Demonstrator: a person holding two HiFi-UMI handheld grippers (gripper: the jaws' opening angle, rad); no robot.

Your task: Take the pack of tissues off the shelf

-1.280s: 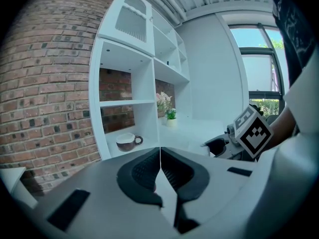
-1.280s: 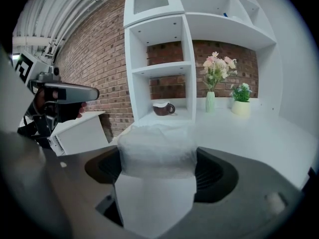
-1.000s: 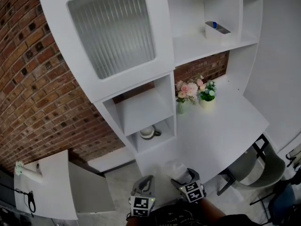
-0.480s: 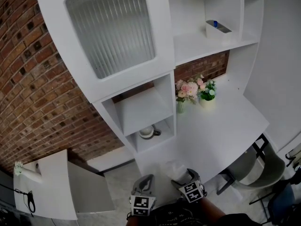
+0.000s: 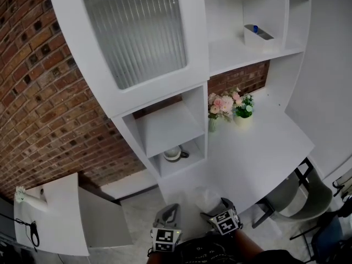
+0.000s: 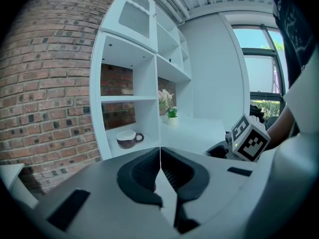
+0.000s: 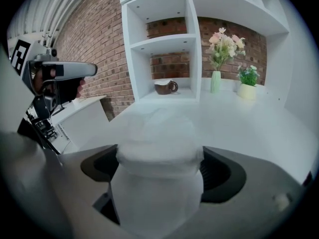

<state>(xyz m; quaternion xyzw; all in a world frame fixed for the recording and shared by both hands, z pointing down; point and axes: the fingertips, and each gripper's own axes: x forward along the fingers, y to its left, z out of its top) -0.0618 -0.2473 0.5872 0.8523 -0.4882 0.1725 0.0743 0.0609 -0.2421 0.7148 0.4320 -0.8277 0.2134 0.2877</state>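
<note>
- Smooth, white, boxy shelf unit stands against a rough red brick wall.
- Flat white desk.
- Right gripper: its jaws have just widened and are loose around the pack.
- Left gripper: clenched and empty, in the same place as 1 second ago.
- Soft, rounded white pack of tissues lies at the desk's near edge.

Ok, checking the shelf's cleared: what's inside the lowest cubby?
One cup stands in the lowest cubby. The floor behind the cup is covered by it.

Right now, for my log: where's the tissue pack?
In the right gripper view, the tissue pack lies between the right hand-held gripper's jaws, which have just been opening, over the desk.
</note>
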